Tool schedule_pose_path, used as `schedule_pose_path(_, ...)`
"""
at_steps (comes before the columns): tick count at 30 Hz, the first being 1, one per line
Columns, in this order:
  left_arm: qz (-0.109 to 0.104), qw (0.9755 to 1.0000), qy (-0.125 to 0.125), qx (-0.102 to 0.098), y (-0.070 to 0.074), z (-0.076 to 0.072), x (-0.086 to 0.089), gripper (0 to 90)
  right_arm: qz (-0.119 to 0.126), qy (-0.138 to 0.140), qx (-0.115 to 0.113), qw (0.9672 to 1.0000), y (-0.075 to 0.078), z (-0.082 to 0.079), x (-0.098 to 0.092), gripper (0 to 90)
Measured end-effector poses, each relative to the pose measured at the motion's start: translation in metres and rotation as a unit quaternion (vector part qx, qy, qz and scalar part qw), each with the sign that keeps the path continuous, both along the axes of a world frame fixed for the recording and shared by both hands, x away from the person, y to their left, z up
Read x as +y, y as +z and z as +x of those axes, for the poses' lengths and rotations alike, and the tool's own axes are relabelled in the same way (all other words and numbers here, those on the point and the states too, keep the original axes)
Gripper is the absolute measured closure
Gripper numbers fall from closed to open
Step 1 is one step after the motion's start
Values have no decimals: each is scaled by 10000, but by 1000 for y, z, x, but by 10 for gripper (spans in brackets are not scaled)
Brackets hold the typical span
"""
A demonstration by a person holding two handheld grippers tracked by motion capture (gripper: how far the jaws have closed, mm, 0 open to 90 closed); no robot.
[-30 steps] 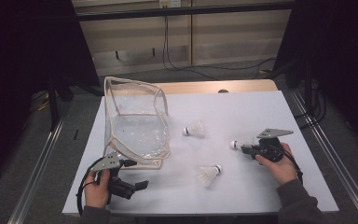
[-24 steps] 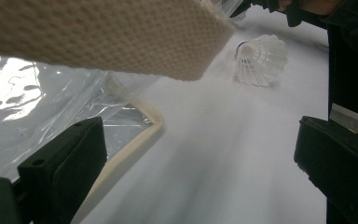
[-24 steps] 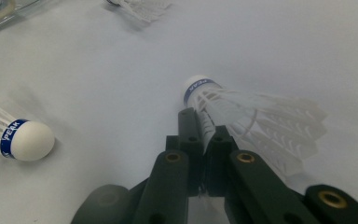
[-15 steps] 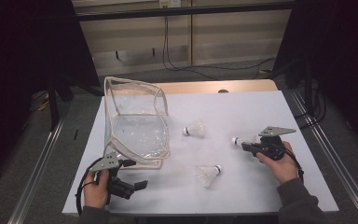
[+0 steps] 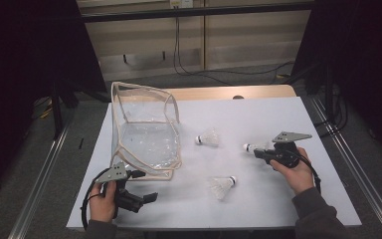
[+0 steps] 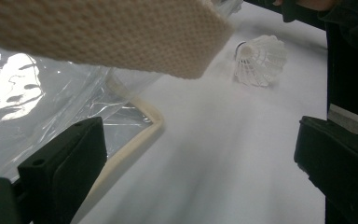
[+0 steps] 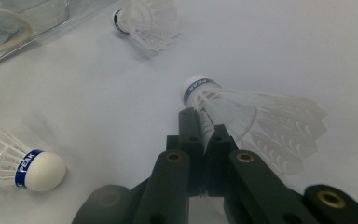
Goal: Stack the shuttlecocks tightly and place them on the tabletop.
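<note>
Three white shuttlecocks are on the white table (image 5: 278, 114). My right gripper (image 5: 256, 152) (image 7: 205, 128) is shut on the feathers of one shuttlecock (image 5: 250, 147) (image 7: 214, 95), whose cork points left towards the bag. A second shuttlecock (image 5: 208, 139) (image 7: 144, 18) lies by the bag, and a third (image 5: 222, 185) (image 7: 23, 170) (image 6: 260, 59) lies nearer the front edge. A clear bag with cream trim (image 5: 144, 134) (image 6: 37, 102) stands open at the left. My left gripper (image 5: 145, 186) (image 6: 200, 163) rests open by the bag's front corner, with nothing between its jaws.
The bag's cream strap (image 6: 102, 32) hangs across the top of the left gripper view. Metal rails (image 5: 45, 174) run along both sides of the table. A wooden edge (image 5: 219, 92) shows behind the white top, and cables hang at the back.
The right gripper with its shuttlecock has shifted only slightly. The left gripper has kept still.
</note>
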State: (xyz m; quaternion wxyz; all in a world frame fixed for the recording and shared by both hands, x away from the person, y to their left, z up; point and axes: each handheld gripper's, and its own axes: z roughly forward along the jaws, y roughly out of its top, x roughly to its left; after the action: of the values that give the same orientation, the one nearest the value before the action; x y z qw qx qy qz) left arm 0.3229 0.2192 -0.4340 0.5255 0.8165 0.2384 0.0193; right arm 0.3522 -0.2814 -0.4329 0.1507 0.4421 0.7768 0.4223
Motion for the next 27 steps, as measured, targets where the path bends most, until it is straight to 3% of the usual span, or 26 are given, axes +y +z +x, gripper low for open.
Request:
schedule_pose_path(8,1,10000,-32,17,-1,1,-1,24,52,-11,-20,10000,2,3,-5,893)
schedule_pose_path(27,-6,10000,-43,28,-1,0,-1,25,-2,58,-52,10000,14,15,5,893)
